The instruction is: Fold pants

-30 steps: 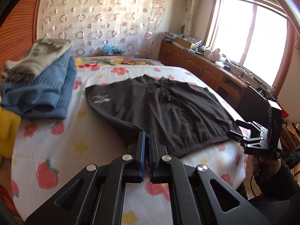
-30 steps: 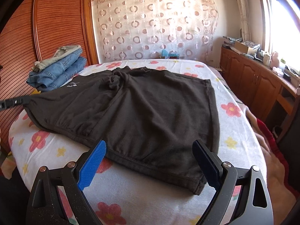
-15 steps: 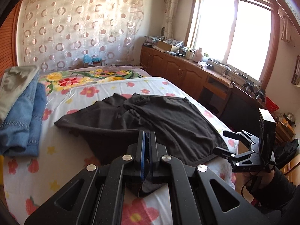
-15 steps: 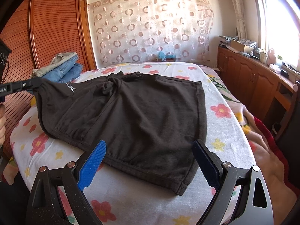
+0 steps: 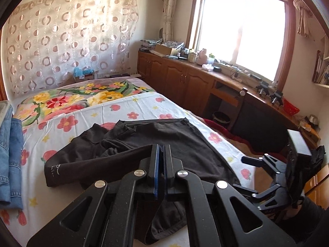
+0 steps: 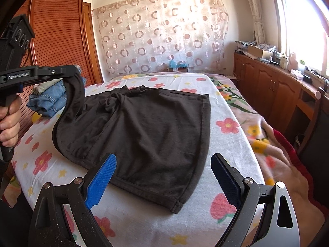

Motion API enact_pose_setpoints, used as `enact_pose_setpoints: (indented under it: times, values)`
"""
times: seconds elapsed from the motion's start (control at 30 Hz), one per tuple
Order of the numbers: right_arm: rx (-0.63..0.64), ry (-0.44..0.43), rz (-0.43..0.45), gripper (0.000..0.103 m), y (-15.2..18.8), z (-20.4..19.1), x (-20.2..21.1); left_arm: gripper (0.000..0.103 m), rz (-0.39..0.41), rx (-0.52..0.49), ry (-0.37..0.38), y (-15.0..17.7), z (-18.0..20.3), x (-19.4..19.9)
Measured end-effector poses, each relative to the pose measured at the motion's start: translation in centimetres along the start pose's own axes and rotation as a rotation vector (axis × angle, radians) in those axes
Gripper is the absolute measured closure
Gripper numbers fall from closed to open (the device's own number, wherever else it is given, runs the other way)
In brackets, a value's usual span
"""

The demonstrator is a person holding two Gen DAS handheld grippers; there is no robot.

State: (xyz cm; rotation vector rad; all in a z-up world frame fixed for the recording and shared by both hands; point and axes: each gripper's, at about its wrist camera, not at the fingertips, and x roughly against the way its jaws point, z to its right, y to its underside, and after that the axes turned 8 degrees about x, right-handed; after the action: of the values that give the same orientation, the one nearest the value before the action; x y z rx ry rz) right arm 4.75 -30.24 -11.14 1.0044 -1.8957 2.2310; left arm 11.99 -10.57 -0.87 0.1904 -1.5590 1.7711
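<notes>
The pants (image 6: 144,131) were short, of a matte, dark brown-black knit with a fine, soft nap, lying spread across the middle of the bed (image 6: 148,222) with stitched hems along the edges and a small pale logo (image 5: 53,167) near one corner. Most of the cloth lay flat and smooth, but the part toward the head of the bed was bunched into soft ridges and a twisted knot. The left gripper (image 5: 161,154), black plastic with metal rivets and blue ribbed pads, was clenched on one corner of the pants; in the right wrist view that corner rose off the bed in a draped, curved fold that hung from the closed tips, with a hand (image 6: 9,121) around the grip below. The right gripper (image 6: 163,177) stood released, its textured blue pads wide apart over the near hem, with nothing pinched between them. The bed sheet was white cotton printed with red flowers, strawberries and yellow stars, and a fleecy blanket (image 6: 273,148) in pink and yellow lay at its window side. Folded blue denim jeans (image 5: 10,154) were stacked near the sheet's edge, apart from the pants. A sheer curtain (image 6: 160,35) with ring patterns hung behind the bed, beside a ribbed wooden wardrobe (image 6: 57,35) and glossy brown cabinets (image 5: 185,82)
</notes>
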Motion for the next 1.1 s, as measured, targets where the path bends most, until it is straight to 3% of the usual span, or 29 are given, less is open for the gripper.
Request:
enact_pose_setpoints:
  times: [0.2, 0.27, 0.33, 0.53, 0.7, 0.87, 1.1]
  values:
    - [-0.013, -0.003, -0.007, 0.009, 0.2, 0.2, -0.5, 0.098, -0.03, 0.008, -0.063, 0.8, -0.2, -0.8]
    - [-0.015, -0.005, -0.01, 0.009, 0.3, 0.2, -0.6, 0.092, -0.025, 0.011, -0.085, 1.2, -0.5, -0.5]
    - [-0.013, -0.007, -0.012, 0.009, 0.3, 0.1, -0.7, 0.06, -0.015, 0.02, -0.1, 1.4, -1.1, 0.0]
    - [0.005, -0.019, -0.014, 0.009, -0.2, -0.6, -1.1, 0.023, 0.004, 0.057, -0.116, 2.2, -3.5, 2.1]
    - [0.024, -0.031, -0.013, 0.009, -0.9, -1.5, -1.6, 0.02, -0.024, 0.093, -0.134, 3.8, -5.9, 2.5]
    - [0.052, -0.038, -0.002, 0.01, -1.6, -2.7, -2.0, 0.02, -0.086, 0.131, -0.199, 6.1, -8.3, 1.8]
    - [0.063, -0.082, -0.017, 0.04, -3.0, -3.3, -3.5, 0.02, -0.121, 0.151, -0.209, 8.0, -9.4, 1.2]
